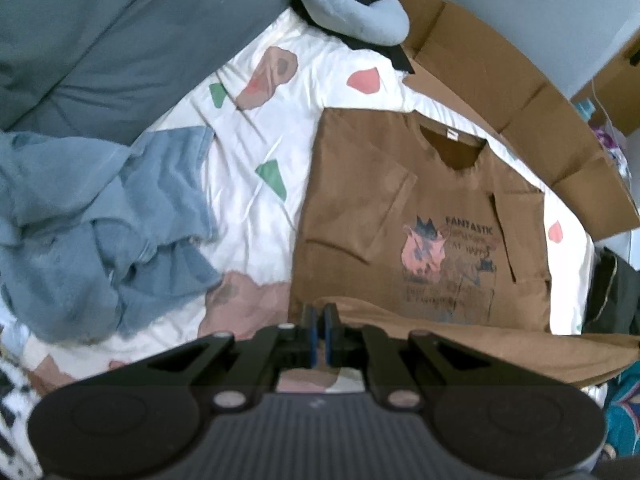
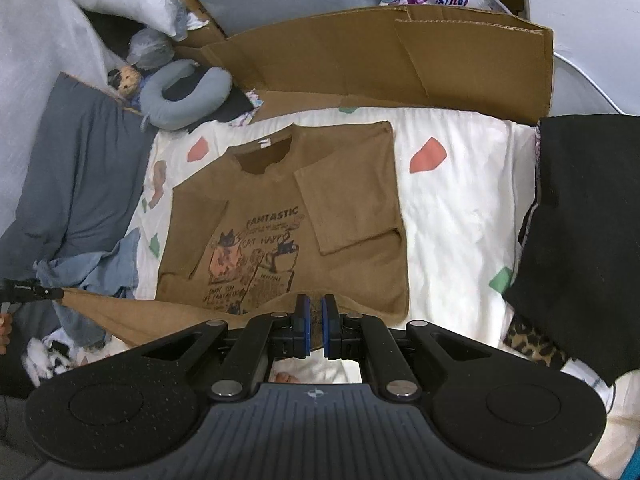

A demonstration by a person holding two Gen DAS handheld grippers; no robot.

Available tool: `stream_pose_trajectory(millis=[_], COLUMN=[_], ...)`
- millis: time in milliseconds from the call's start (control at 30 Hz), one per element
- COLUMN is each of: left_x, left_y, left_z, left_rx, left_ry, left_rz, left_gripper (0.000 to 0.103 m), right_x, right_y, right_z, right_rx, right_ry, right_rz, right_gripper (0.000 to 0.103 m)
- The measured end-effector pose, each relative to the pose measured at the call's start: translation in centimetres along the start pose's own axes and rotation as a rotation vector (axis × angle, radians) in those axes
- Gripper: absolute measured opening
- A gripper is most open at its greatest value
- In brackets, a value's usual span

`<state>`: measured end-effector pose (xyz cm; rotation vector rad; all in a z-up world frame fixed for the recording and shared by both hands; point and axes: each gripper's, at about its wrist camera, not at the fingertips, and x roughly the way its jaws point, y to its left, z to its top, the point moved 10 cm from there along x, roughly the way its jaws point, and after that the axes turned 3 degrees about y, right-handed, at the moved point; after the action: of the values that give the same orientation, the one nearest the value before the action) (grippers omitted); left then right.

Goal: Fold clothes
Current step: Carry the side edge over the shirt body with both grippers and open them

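Already partway through: brown T-shirt [image 1: 408, 216] lies face up on the bed [image 1: 260, 216], cat print and "FANTASTIC" lettering showing, both sleeves turned in over the chest so the body reads as a narrow rectangle.

Far left of the left gripper [image 1: 319, 320]: a crumpled blue garment [image 1: 100, 232], unfolded, heaped against a grey cushion [image 1: 100, 40]. Judged to be waiting its turn.

Left gripper: jaws together, pinching the left end of the shirt's bottom hem. Hem edge lifted off the bed and stretched as a taut brown band running rightward from the pads.

Ahead of both grippers: collar with white neck label at the far end of the shirt, beyond it flattened cardboard [image 2: 380, 52] along the bed's far edge. A grey neck pillow [image 2: 188, 96] sits beyond and to the left.

Right gripper [image 2: 316, 316]: jaws together, clamped on the hem further along, brown cloth visible between the blue pads. From this view the raised hem runs off leftward to the other gripper's tip at the frame edge.

Right of the right gripper: a black garment [image 2: 592, 240] draped at the bed's side, leopard-print fabric [image 2: 532, 344] under it. Cannot tell whether either is folded.

Progress, as judged: sleeve folds done; bottom-to-collar fold in hand, hem raised but not yet carried over the print. Left to do: lay the hem toward the collar, flatten, perhaps halve again, then the blue garment.
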<state>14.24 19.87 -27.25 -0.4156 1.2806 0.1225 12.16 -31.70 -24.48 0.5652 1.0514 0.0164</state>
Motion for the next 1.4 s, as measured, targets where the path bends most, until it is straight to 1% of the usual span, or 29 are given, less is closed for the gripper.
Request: stream_pose_trajectory(millis=[167, 367, 800, 1000, 1167, 1400], left_x=[2.2, 4.7, 11.1, 15.0, 18.0, 21.8], left_y=[0.2, -0.2, -1.7, -2.0, -1.4, -1.3], left_z=[2.6, 5.3, 10.6, 12.0, 13.0, 13.6], left_rx=[-0.008, 0.009, 0.078, 0.116, 0.141, 0.19], left_ry=[-0.004, -0.001, 0.011, 0.028, 0.036, 0.029], left_rz=[0.003, 0.002, 0.03, 0.042, 0.052, 0.059], left_gripper=[0.003, 0.003, 0.003, 0.003, 0.003, 0.004], right_x=[2.2, 4.7, 11.3, 15.5, 19.0, 23.1], right_y=[-0.5, -1.0, -3.3, -4.8, -6.1, -7.8], right_z=[2.3, 5.0, 9.4, 10.1, 10.7, 12.0], right_rx=[-0.003, -0.01, -0.048, -0.068, -0.083, -0.101], right_ry=[0.004, 0.001, 0.02, 0.042, 0.054, 0.04], right_rz=[-0.026, -0.05, -0.092, -0.109, -0.121, -0.14], right_gripper=[0.004, 0.004, 0.004, 0.004, 0.004, 0.004])
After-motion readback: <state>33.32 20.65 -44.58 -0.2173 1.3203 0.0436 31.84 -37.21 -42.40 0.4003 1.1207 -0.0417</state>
